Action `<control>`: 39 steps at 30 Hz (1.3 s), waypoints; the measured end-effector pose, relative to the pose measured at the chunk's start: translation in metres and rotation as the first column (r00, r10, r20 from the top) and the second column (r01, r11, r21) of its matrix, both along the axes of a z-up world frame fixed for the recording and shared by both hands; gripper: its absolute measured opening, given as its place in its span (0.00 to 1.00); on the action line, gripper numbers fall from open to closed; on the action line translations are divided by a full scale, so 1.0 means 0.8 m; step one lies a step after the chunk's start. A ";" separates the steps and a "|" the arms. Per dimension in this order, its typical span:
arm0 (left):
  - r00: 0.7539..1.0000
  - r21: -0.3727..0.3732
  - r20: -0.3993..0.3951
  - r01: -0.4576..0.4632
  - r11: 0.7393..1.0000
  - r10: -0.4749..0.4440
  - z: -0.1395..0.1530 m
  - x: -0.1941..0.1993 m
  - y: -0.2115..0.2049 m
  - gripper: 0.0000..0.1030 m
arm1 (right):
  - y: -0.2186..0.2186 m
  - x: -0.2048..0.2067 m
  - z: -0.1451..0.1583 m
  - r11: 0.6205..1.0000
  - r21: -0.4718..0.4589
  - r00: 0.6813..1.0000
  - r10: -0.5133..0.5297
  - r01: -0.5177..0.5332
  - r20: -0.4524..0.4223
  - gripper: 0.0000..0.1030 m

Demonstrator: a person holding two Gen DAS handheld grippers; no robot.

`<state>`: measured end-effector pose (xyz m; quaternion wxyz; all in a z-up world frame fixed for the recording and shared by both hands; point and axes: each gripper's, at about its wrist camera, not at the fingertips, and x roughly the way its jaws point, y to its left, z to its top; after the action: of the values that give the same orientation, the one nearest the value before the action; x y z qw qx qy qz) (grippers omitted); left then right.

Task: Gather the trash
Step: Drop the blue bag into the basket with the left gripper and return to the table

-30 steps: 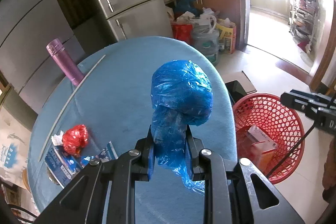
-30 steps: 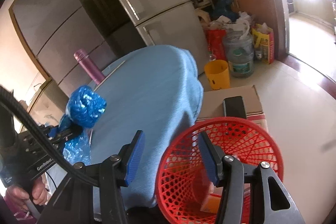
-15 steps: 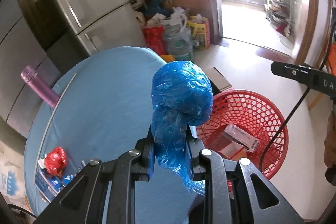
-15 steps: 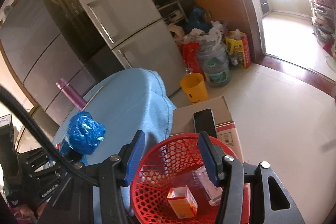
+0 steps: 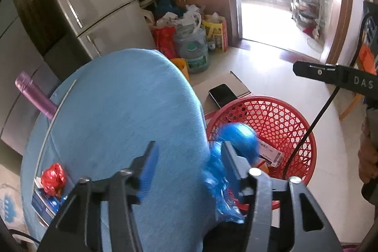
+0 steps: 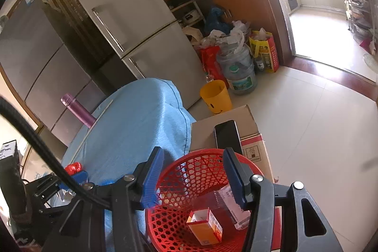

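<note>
Left gripper (image 5: 189, 160) over the desk edge, fingers opening. Blue bag (image 5: 236, 143) is blurred and sits against the right finger only, the left one well clear of it. It reads as released and on its way down into the red basket (image 5: 302, 134) just beside the desk (image 5: 122, 110).

Right gripper (image 6: 192, 172) hovers above the basket's near rim, fingers spread with nothing between them.

Done so far, judged from the basket: an orange-and-white carton (image 6: 205, 226) and a white printed box (image 6: 230, 207) lie on its bottom. The blue bag looks about to join them.

Left to do: a red crumpled wrapper (image 5: 53, 177) sits at the near left edge of the desk, on top of a blue printed packet (image 5: 45, 202). Both look like trash not yet collected.

Surroundings: a purple flask (image 5: 35, 98) stands at the far left of the desk, with a thin white strip (image 5: 59, 110) lying just beside it. A phone (image 6: 228, 136) lies on a cardboard box (image 6: 248, 131) touching the basket's far side. A yellow bin (image 6: 216, 97) stands on the floor beyond.

Obstructions: the right gripper's cable (image 5: 307, 134) crosses above the basket mouth in the left view. Nothing else blocks the drop, as far as I can tell.
</note>
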<state>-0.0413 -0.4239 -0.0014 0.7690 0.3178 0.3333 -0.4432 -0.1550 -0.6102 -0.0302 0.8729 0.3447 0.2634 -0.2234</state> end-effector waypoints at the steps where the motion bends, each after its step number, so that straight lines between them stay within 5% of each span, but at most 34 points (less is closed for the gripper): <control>1: 1.000 -0.005 -0.005 -0.010 1.000 0.010 0.001 0.004 0.005 0.56 | 0.001 0.002 -0.001 1.000 0.004 1.000 0.005 -0.005 -0.003 0.55; 8: 0.992 -0.014 0.019 -0.121 0.993 0.121 -0.006 0.040 0.083 0.59 | 0.031 0.040 0.000 0.996 0.014 0.996 0.088 -0.087 -0.015 0.55; 17: 0.911 -0.031 -0.010 -0.411 0.911 0.411 -0.009 0.094 0.228 0.59 | 0.100 0.127 0.009 0.965 0.016 0.964 0.264 -0.263 -0.034 0.55; 26: 0.833 -0.168 -0.055 -0.551 0.818 0.550 0.022 0.123 0.311 0.66 | 0.197 0.194 0.133 0.901 -0.298 0.941 0.337 -0.315 0.024 0.69; 30: 0.803 -0.215 -0.073 -0.591 0.777 0.591 0.030 0.134 0.337 0.69 | 0.248 0.210 0.163 0.854 -0.421 0.933 0.356 -0.304 0.050 0.96; 39: 0.727 -0.224 -0.099 -0.682 0.696 0.680 0.022 0.139 0.412 0.69 | 0.346 0.263 0.117 0.785 -0.287 0.833 0.544 -0.549 -0.103 0.96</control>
<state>0.0695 -0.0946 0.0165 0.9099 0.0729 0.3730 -0.1663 0.0555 -0.3332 0.0631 0.9405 0.1133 0.3203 -0.0016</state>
